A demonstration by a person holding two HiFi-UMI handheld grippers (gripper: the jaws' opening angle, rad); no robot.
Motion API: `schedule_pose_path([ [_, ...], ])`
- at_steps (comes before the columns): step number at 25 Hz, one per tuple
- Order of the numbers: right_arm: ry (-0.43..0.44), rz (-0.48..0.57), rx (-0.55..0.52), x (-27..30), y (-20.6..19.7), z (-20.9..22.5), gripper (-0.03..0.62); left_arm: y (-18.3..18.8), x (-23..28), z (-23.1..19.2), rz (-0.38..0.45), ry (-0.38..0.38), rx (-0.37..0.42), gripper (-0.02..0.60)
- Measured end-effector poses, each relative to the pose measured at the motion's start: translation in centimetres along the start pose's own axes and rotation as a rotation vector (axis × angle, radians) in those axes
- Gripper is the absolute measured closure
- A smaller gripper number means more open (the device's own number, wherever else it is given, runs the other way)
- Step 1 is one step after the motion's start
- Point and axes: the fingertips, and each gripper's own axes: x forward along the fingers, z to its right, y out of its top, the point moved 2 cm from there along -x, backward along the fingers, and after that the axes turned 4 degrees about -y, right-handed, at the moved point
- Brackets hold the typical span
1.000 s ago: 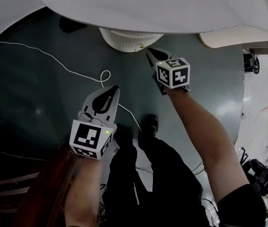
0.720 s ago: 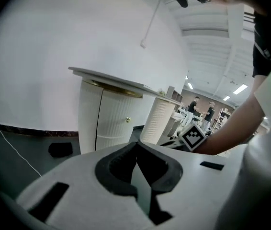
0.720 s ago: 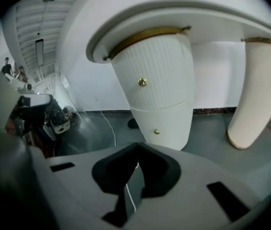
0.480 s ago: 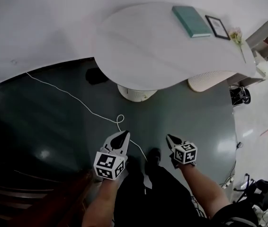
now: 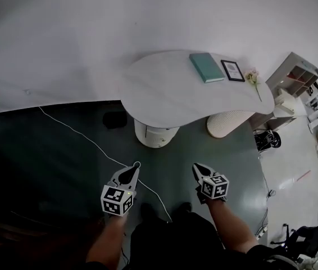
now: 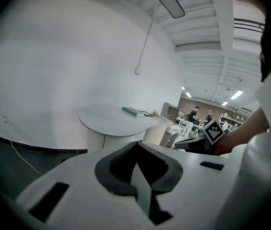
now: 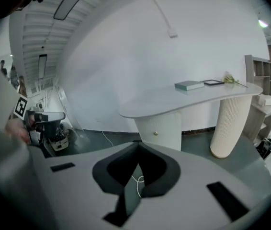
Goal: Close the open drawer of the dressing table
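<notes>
A white, kidney-shaped tabletop (image 5: 164,91) stands against a white wall. It rests on a round white pedestal (image 5: 156,135) at the left and a ribbed cream column (image 5: 226,122) at the right. Three things lie in a row along its far right edge. A teal book (image 5: 206,67) lies flat, a small dark-framed picture (image 5: 232,70) is just beside it, and a pale flower (image 5: 254,82) on a long stem is furthest right. Below is a glossy dark grey-green floor (image 5: 52,173). A thin white cable (image 5: 86,141) trails across it from the wall. A dark object (image 5: 114,120), too dim to identify, lies left of the pedestal.
</notes>
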Motion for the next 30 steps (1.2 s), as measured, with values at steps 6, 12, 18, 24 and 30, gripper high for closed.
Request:
schedule_pose_path([
  [6, 0.127, 0.105, -0.059, -5.1, 4.8, -1.4, 0.588, 2.9, -2.1, 2.5, 0.044, 0.073, 0.014, 0.573],
  [12, 0.187, 0.16, -0.161, -11.3, 8.8, 2.0, 0.589, 7.1, -0.3, 7.4, 0.08, 0.141, 0.067, 0.572],
  [18, 0.266, 0.252, -0.149, -17.8, 12.5, 7.7, 0.589, 11.3, 4.4, 16.1, 0.155, 0.151, 0.106, 0.572],
  [24, 0.401, 0.335, -0.196, -21.7, 14.4, 9.7, 0.591, 12.5, 6.3, 23.0, 0.178, 0.166, 0.132, 0.572],
  [30, 0.433, 0.371, -0.29, -24.2, 16.1, 8.7, 0.591, 13.4, 5.8, 25.3, 0.182, 0.159, 0.167, 0.572],
])
